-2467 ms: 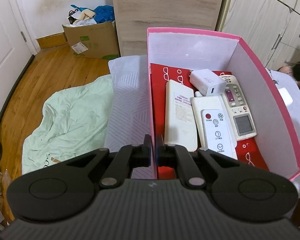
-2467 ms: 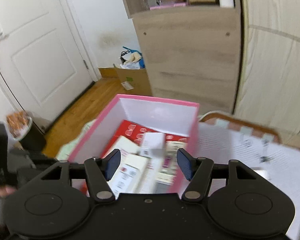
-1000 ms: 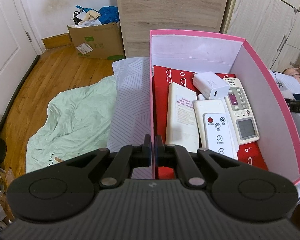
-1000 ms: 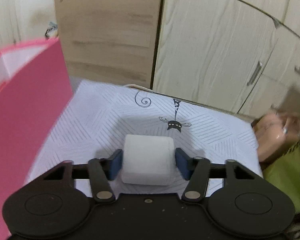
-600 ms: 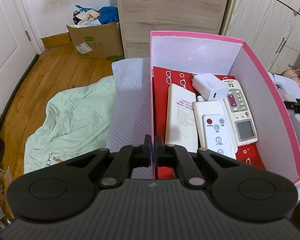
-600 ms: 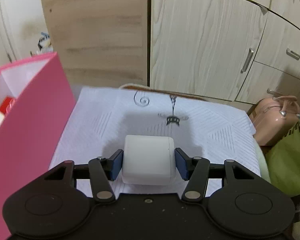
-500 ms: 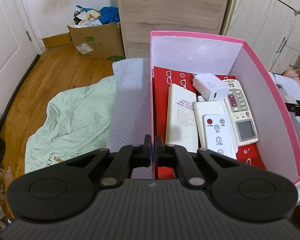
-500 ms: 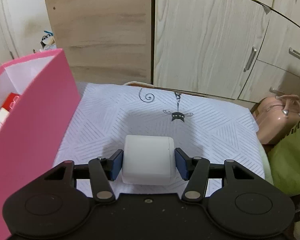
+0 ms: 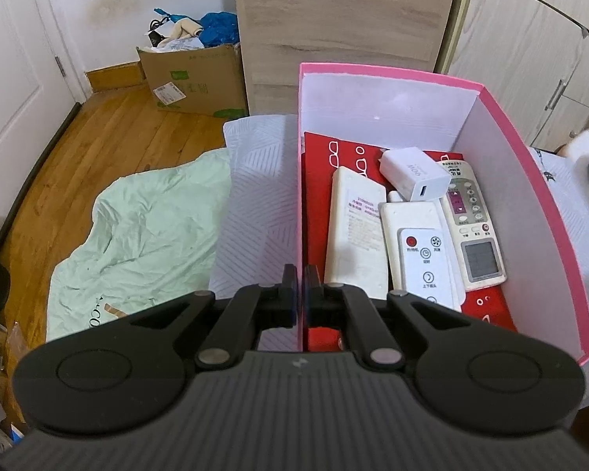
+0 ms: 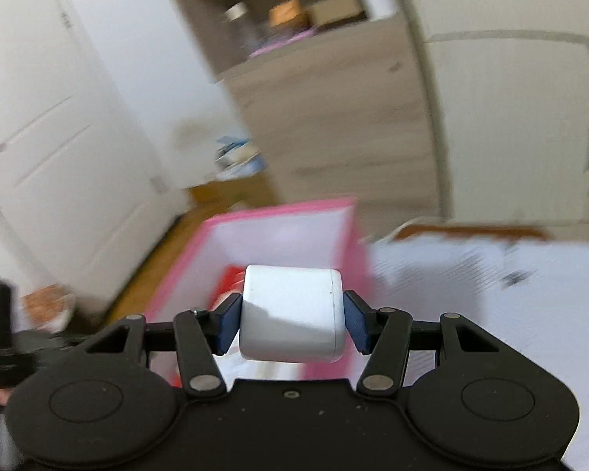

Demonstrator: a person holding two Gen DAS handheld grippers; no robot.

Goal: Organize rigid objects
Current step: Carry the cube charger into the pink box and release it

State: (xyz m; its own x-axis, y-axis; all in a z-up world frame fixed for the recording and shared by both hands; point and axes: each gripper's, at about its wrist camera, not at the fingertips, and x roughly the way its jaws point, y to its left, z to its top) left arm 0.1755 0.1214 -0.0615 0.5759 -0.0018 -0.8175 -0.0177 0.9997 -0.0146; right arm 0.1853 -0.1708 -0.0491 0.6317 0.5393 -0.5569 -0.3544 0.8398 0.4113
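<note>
We read "MOO" on the charger in the pink box. Left gripper stays clamped on its wall; right gripper, clamping the white case, has swung from tablecloth to box.

You can read little here: the white charger in the pink box carries grey lettering that looks like "MOO" seen upside down, while the small print on the remotes, the power bank label and the cardboard box sticker is illegible.
</note>
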